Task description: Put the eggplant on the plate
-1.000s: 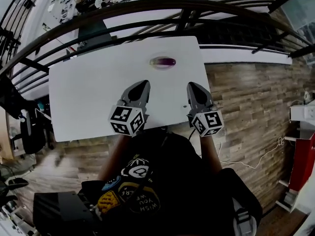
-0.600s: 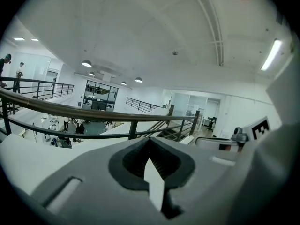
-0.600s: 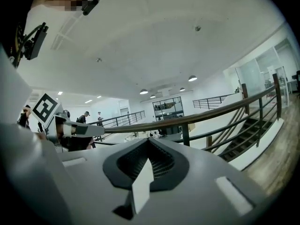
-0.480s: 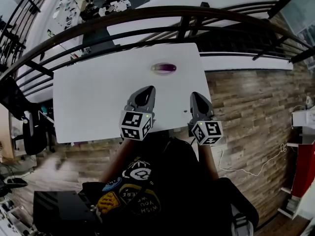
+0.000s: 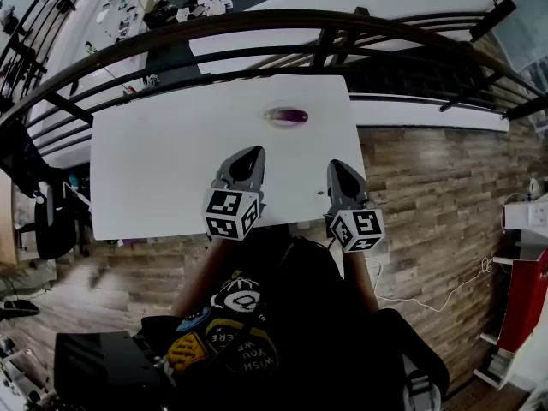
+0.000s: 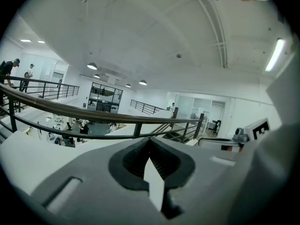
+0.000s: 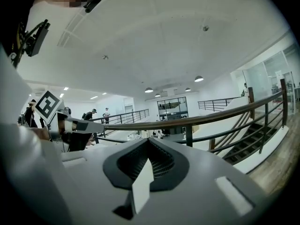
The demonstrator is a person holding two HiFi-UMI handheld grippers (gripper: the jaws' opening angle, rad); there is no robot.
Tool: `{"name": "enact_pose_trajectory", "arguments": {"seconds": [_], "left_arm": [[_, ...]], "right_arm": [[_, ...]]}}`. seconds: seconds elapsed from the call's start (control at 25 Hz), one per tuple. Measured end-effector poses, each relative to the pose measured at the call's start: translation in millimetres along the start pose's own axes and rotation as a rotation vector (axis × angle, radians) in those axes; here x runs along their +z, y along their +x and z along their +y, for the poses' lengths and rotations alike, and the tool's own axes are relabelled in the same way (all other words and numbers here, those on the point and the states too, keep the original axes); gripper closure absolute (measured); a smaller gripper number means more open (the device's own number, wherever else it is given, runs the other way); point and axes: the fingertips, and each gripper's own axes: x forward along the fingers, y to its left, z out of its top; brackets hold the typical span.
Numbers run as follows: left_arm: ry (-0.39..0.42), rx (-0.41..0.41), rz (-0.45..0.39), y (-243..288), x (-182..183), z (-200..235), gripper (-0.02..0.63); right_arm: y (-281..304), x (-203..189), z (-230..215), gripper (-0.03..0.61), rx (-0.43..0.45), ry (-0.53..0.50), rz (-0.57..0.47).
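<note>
A small purple eggplant (image 5: 288, 116) lies near the far edge of the white table (image 5: 154, 161), with a pale oval rim around it; I cannot tell if that rim is a plate. My left gripper (image 5: 250, 155) and right gripper (image 5: 335, 169) hover side by side over the table's near part, well short of the eggplant. Both point away from me and tilt upward. In the left gripper view the left gripper (image 6: 150, 143) is shut with nothing in it. The right gripper (image 7: 149, 142) is likewise shut and empty. Neither gripper view shows the eggplant.
A black metal railing (image 5: 257, 24) curves just beyond the table's far edge, with a lower floor behind it. Wooden flooring (image 5: 428, 169) lies to the right of the table. The other gripper's marker cube (image 7: 48, 105) shows at the left of the right gripper view.
Both grippers stay shut in nearly the same spot above the table's near part. The gripper views have tipped slightly, so the railing sits a little differently.
</note>
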Motion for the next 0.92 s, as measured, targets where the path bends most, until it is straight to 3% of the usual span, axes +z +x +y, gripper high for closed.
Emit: {"name": "enact_pose_trajectory", "arguments": {"seconds": [0.92], "left_arm": [[-0.028,-0.021,0.041,-2.6,-18.8,2.0,0.615]], "right_arm": [[3.0,-14.3,9.0,0.577,0.026,0.037,0.036]]}}
